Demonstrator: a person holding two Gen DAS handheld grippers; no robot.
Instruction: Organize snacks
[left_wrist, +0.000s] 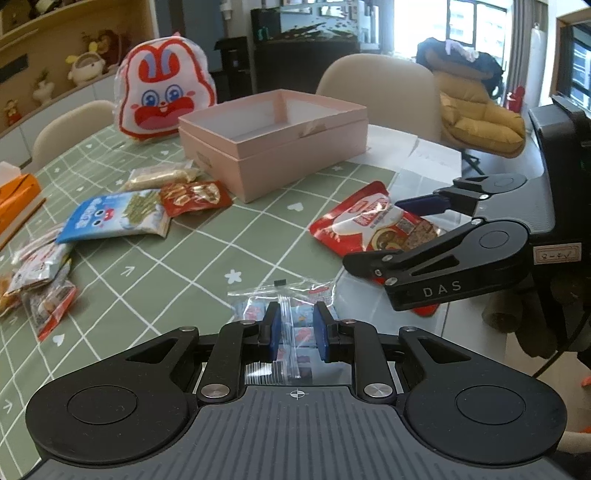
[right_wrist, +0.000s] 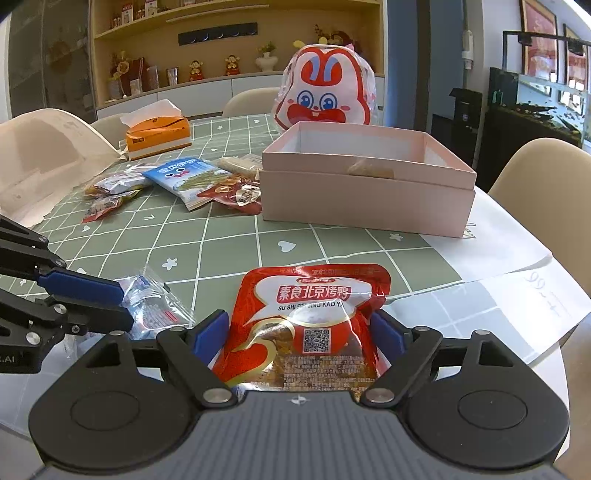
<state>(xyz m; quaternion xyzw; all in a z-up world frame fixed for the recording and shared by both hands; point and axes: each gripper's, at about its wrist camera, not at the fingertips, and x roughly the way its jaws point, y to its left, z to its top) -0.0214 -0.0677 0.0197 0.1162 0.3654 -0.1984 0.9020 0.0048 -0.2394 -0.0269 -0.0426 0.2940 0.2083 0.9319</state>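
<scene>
- The left gripper (left_wrist: 296, 326) is sitting narrow around a clear candy packet (left_wrist: 284, 295) at the table's near edge, pads not visibly pressing.
- The right gripper (right_wrist: 299, 332) is standing wide, flanking a red roast-duck snack pouch (right_wrist: 310, 314).
- The open pink box (right_wrist: 369, 184) is sitting beyond on the green tablecloth (right_wrist: 221, 236), other snacks lying to its left.

Bright daylight from the windows (left_wrist: 476, 26), glare on wrappers, soft shadows, fisheye bending at the edges.
</scene>
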